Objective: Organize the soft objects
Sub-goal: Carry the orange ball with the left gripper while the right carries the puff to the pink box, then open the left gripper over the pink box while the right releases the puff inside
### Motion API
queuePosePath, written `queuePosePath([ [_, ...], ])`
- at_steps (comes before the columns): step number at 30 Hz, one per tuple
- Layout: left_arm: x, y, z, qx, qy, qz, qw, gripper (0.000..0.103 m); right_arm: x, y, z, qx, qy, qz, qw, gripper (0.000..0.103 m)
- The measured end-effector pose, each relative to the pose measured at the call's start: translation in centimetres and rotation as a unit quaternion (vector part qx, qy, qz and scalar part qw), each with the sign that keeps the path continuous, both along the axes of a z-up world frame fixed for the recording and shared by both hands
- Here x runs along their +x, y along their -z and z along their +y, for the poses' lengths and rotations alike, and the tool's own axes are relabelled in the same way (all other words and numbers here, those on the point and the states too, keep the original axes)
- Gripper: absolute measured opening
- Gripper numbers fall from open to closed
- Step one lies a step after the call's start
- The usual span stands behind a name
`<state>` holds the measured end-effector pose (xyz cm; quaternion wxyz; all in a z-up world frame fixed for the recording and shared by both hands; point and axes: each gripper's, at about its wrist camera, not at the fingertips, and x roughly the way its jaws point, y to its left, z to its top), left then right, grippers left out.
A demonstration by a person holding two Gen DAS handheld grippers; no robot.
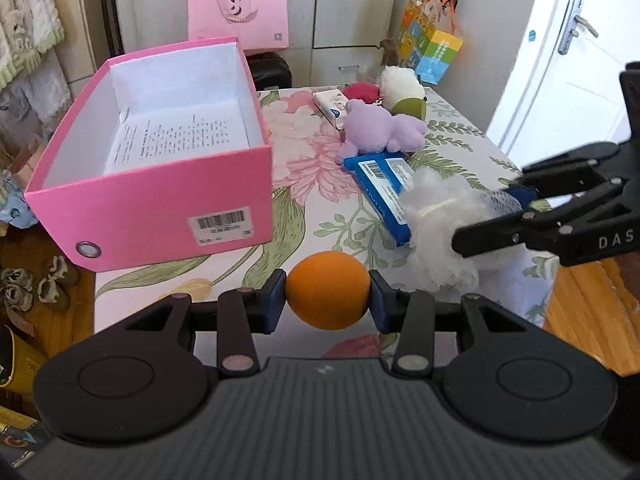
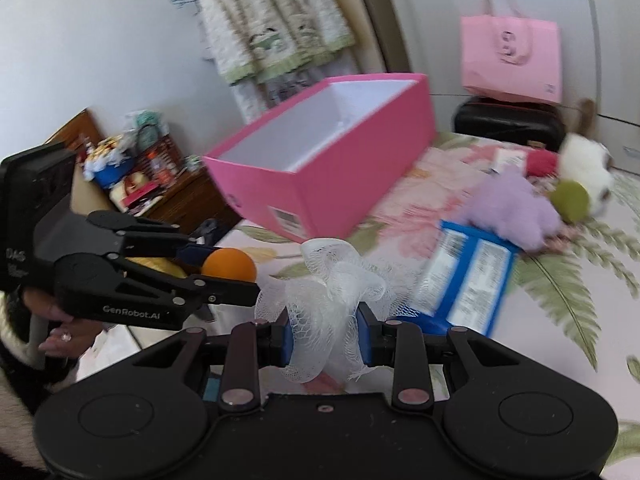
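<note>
My left gripper (image 1: 327, 293) is shut on an orange foam ball (image 1: 327, 290), held above the near edge of the flowered table (image 1: 312, 184). My right gripper (image 2: 325, 338) is shut on a white mesh bath puff (image 2: 334, 292), and in the left wrist view the puff (image 1: 436, 216) hangs from that gripper at the right. An open pink box (image 1: 152, 200) with white walls and a printed sheet on its bottom stands at the left of the table; in the right wrist view the box (image 2: 336, 160) is ahead. A purple plush toy (image 1: 380, 128) lies further back.
A blue packet (image 1: 380, 184) lies flat beside the purple plush. Behind it are a white and green plush (image 1: 402, 90), a red soft thing (image 1: 360, 91) and a small white carton (image 1: 330, 106). A pink bag (image 1: 240, 12) sits on a black case. A person's hand (image 2: 60, 332) holds the left gripper.
</note>
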<state>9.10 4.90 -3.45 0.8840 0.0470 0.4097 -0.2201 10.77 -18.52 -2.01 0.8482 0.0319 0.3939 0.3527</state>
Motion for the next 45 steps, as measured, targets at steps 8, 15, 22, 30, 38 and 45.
queuePosePath([
  [8,2.1,-3.6,2.1,0.006,0.008,-0.015,0.9998,0.042,2.5,-3.7,3.5,-0.006,-0.058,-0.038,0.998,0.036],
  [15,7.1,-6.6,3.6,0.008,-0.018,-0.061,0.9979,0.042,7.6,-7.2,6.3,-0.01,-0.058,-0.099,0.993,0.036],
  [22,15.1,-7.2,5.4,-0.016,-0.059,-0.064,0.9961,0.042,14.5,-7.7,8.4,-0.037,-0.063,-0.133,0.988,0.037],
  [30,25.1,-2.8,6.4,-0.053,-0.126,-0.047,0.9895,0.042,23.1,-4.0,12.4,-0.128,-0.11,-0.161,0.972,0.038],
  [38,30.3,1.1,7.2,-0.042,-0.161,0.002,0.986,0.042,29.4,-1.1,15.2,-0.175,-0.156,-0.113,0.966,0.038],
  [45,31.6,2.7,7.7,-0.03,-0.182,0.034,0.9823,0.046,29.9,0.5,17.2,-0.214,-0.179,-0.122,0.952,0.046],
])
